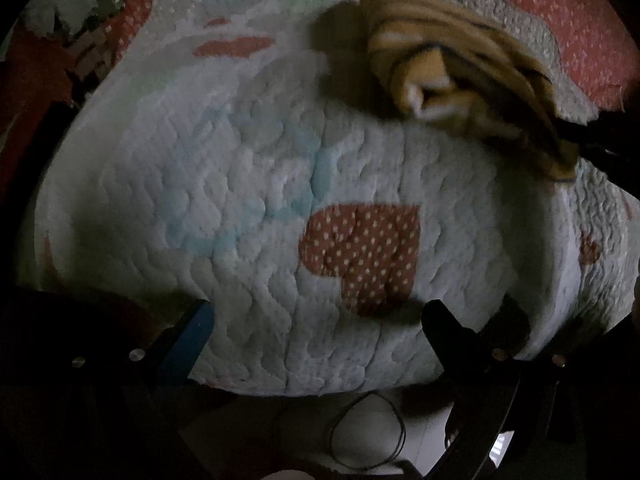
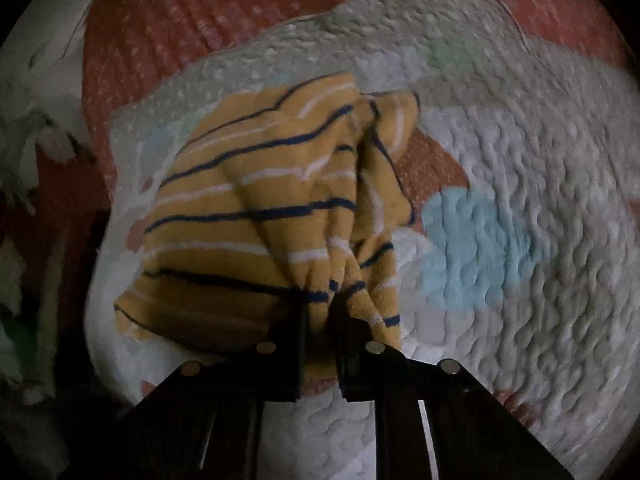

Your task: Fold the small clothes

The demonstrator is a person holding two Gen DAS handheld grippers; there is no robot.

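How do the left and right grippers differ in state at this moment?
The left gripper stands wide open with nothing between its fingers; the right gripper is shut on the yellow striped garment. The left gripper points at bare white quilt; the right gripper has the bunched garment hanging from it above that quilt. The left gripper shows one blue finger; the right's look all black. Both are over the same quilt.

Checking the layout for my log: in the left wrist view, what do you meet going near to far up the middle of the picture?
Black cable loop on the floor → near edge of the white quilt → red polka-dot patch → striped yellow garment, bunched → red dotted bedspread.
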